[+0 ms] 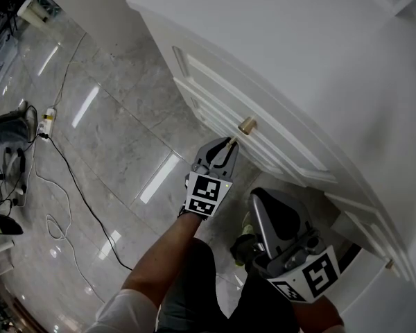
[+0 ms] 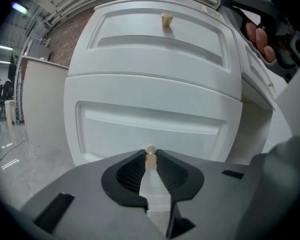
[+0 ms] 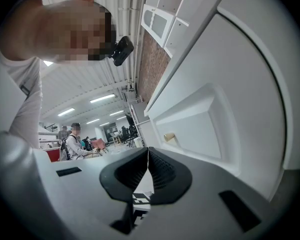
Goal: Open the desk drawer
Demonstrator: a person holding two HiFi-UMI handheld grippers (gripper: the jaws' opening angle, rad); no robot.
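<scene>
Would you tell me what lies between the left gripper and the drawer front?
Only the beige knob, pinched by the left gripper, as the left gripper view shows.

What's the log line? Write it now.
left gripper: shut on lower drawer knob | right gripper: shut, empty | lower drawer: closed

In the left gripper view the lower drawer knob (image 2: 150, 149) shows only its tip. The rest is hidden between the pads of the left gripper (image 2: 150, 155), whose body also covers the bottom of the lower drawer (image 2: 150, 124). The head view cuts off the desk (image 1: 298, 47) at its top and right edges. The distant people (image 3: 72, 140) in the right gripper view are too small to make out.
</scene>
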